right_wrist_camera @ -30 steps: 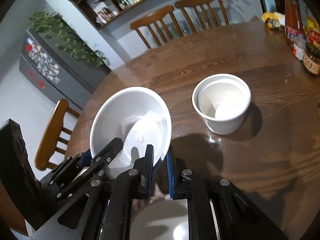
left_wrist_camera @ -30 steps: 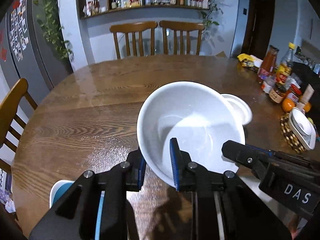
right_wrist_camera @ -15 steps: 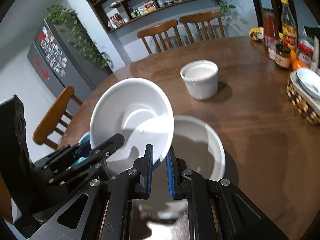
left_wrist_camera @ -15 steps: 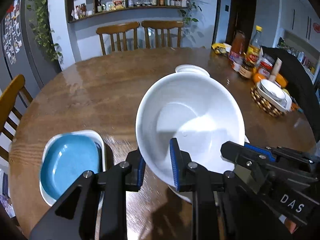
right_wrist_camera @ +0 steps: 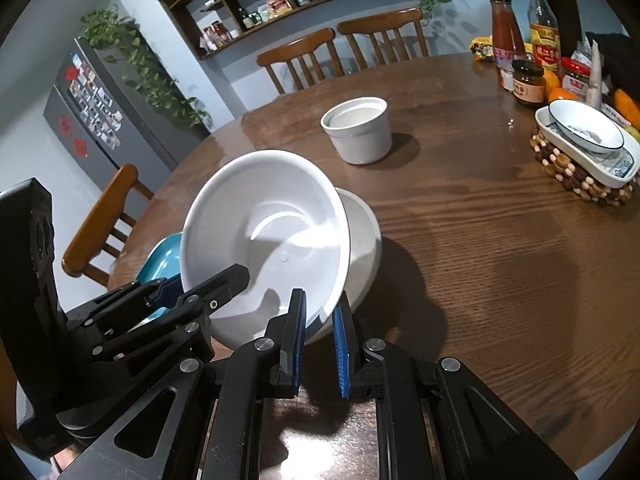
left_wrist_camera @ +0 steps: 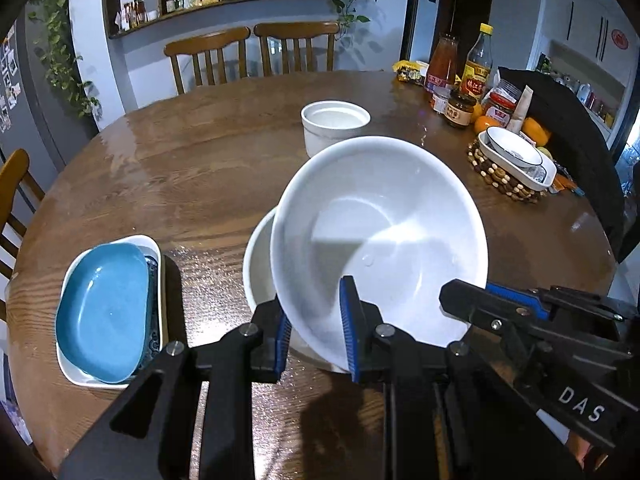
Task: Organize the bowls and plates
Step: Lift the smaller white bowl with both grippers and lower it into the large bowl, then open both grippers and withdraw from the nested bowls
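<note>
Round wooden table [left_wrist_camera: 192,168], kitchen shelves behind; white bowl [left_wrist_camera: 380,236] pinched at its near rim by both left gripper [left_wrist_camera: 314,330] and right gripper [right_wrist_camera: 320,322], tilted over second white bowl [right_wrist_camera: 366,236] beneath, likely for nesting; blue plate [left_wrist_camera: 102,312] stacked alongside.

Two big white bowls [left_wrist_camera: 380,232] [left_wrist_camera: 256,264]. One white cup [left_wrist_camera: 334,126]. One blue plate [left_wrist_camera: 102,308]. Two tall bottles [left_wrist_camera: 442,60] [left_wrist_camera: 478,60]. Three chairs [left_wrist_camera: 208,56] [left_wrist_camera: 298,46] [left_wrist_camera: 12,188]. Two grippers [left_wrist_camera: 314,330] [right_wrist_camera: 320,328].

Glossy white glazed bowl [left_wrist_camera: 380,240], probably ceramic; grained, shiny wooden table [left_wrist_camera: 180,168]; matt black plastic-looking fingers [left_wrist_camera: 276,336].
</note>
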`<state>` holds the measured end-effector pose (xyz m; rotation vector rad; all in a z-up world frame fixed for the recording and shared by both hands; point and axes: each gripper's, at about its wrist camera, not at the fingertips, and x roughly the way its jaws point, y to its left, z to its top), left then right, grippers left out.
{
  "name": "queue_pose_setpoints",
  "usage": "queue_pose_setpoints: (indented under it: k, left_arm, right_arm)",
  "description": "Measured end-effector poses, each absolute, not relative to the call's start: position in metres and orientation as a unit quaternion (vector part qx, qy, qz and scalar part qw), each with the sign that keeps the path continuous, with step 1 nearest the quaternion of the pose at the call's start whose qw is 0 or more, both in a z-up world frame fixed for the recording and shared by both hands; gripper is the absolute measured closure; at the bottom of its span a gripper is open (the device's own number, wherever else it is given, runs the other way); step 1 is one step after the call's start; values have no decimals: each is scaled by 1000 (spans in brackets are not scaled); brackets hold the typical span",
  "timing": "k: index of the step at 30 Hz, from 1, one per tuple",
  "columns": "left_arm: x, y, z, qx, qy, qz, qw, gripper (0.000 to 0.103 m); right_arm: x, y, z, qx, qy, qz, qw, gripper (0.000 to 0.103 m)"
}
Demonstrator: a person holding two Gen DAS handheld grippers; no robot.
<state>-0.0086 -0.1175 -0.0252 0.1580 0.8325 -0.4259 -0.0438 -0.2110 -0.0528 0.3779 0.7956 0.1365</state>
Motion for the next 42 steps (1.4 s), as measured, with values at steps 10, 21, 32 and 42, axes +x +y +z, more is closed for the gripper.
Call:
queue_pose_setpoints:
  k: [10,21,32,42]
  left_arm:
    - [11,-111,-31,50,460,-217,859,84]
    - [1,-108,-22,59,427,-193,882,34]
    - [-16,-73,3,2,283,-140,949,1]
    - [-6,-66,-7,-31,312,-153,937,1]
  right_arm:
    - [-27,-210,-55,190,421,75,884,88]
    - [-30,-219,-55,210,419,62,881,88]
    - [-54,-239,-43,237,325,36,915,46]
    - [-61,-261,-42,263,293,16,919,46]
